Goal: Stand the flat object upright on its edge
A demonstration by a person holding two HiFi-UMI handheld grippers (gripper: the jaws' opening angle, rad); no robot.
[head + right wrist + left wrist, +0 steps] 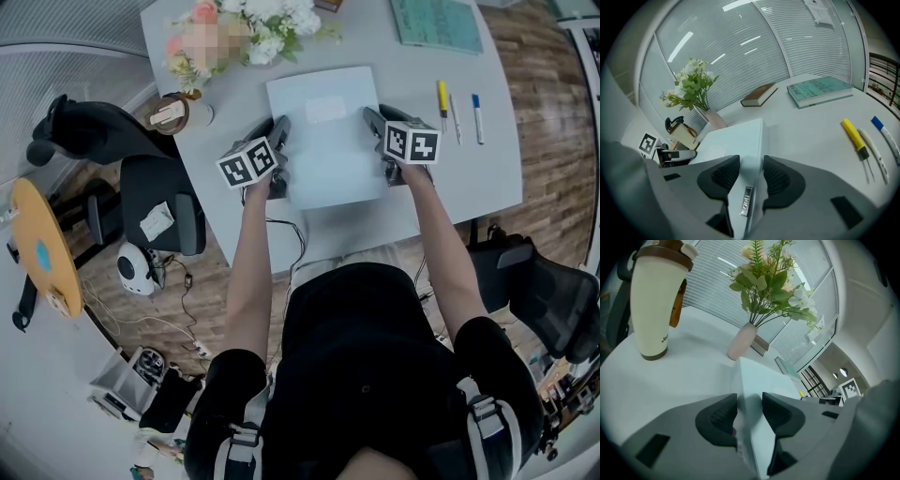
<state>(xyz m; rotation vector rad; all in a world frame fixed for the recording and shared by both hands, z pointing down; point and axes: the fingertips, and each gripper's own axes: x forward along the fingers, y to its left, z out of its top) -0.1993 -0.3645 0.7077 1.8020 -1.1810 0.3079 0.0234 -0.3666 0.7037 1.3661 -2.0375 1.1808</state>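
Head view, left to right: tumbler (178, 112) and flowers (267, 23) at the far-left corner of the grey surface (478, 178). Left gripper (750, 405) — fingers clamped on the left edge of the white flat object (328, 131). Object lies mid-surface, broad face up, flat or barely raised; can't tell whether its near edge is off the surface. Right gripper (751, 169) — fingers pinched on the object's right edge, by a small logo tag. Pens (457, 111) and a teal book (436, 21) sit well clear to the right. Judgement: both-side grasp made; tipping it up and settling it on one edge all remain.
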